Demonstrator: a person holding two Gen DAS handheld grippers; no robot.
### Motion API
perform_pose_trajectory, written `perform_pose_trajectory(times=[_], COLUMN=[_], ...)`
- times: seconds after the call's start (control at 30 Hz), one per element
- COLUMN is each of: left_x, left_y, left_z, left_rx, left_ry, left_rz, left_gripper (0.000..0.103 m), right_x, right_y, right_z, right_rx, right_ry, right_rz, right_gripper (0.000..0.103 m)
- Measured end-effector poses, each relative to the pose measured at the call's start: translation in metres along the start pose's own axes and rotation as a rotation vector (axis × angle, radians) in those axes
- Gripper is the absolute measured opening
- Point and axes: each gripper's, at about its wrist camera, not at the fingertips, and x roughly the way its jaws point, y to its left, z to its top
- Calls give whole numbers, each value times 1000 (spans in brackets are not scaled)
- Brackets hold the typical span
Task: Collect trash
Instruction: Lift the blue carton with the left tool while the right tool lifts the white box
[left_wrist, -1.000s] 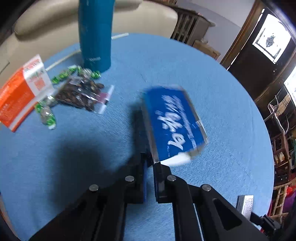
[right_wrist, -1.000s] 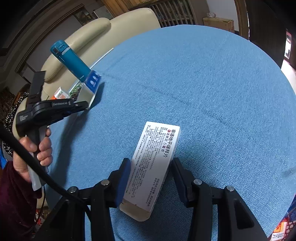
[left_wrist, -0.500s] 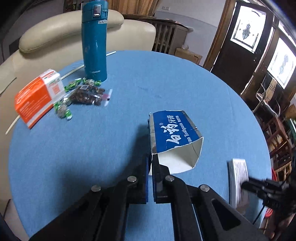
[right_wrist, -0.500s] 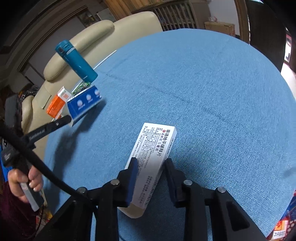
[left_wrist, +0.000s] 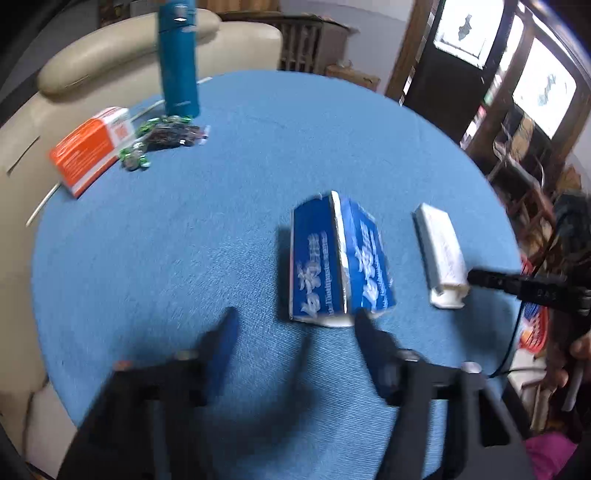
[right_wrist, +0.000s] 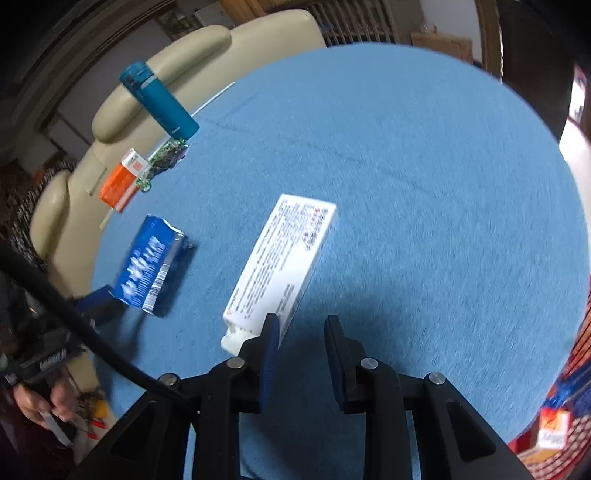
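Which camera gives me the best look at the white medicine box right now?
The right wrist view: the white medicine box fills the centre, its printed face up and partly readable. The left wrist view shows the box smaller, blurred, edge-on near the right gripper.

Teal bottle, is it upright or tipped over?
Upright: the bottle stands on its base on the table, lid at the top.

table (left_wrist: 147, 258): blue cloth, rough and matt; blue box (left_wrist: 338, 258): shiny cardboard; white box (right_wrist: 284, 258): smooth cardboard; bottle (left_wrist: 178, 55): smooth teal; sofa (left_wrist: 110, 48): cream, smooth, leathery; gripper fingers (right_wrist: 338, 354): black plastic, matt
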Motion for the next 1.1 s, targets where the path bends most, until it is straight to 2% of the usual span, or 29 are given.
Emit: perform_pose_trajectory(times=[0.07,0.17,0.2,0.23,0.3,0.37,0.53,0.6,0.67,0.8,0.87,0.9,0.93,1.0,1.1], left_x=[-7,-7,-2,3,15,28,54,56,52,43,35,29,23,10,-9], left_y=[-5,-22,-29,-34,-44,-44,-24,-14,-6,9,11,10,9,6,-4], left_z=[4,9,11,12,16,20,23,20,18,14,12,10,9,9,12], left_rx=[-19,6,26,42,71,62,-38,-77,-94,-138,-137,-130,-124,-115,-88], left_ry=[-20,-43,-41,-34,-24,-15,51,52,32,5,-18,-35,-55,-91,-150], left_rz=[-49,-40,-32,-26,13,55,64,48,47,52,84,109,128,156,219], left_gripper=[68,75,75,75,75,75,74,65,59,58,58,58,58,58,58], right_x=[0,0,1,0,-3,-7,-2,3,14,40,40,43,43,43,38], right_y=[-7,-11,-10,-10,-13,-14,4,15,28,42,53,56,58,63,61], right_z=[0,5,8,10,14,16,32,39,46,49,48,46,45,41,37], right_rx=[64,134,148,159,189,207,160,133,111,99,53,36,20,-22,-23], right_ry=[7,9,10,13,3,-16,-1,15,36,96,52,58,51,41,35], right_rz=[53,99,101,102,103,97,26,-12,-57,-173,-239,-251,-263,-285,-263], right_gripper=[29,33,39,51,67,67,67,67,67,68,66,64,52,52,52])
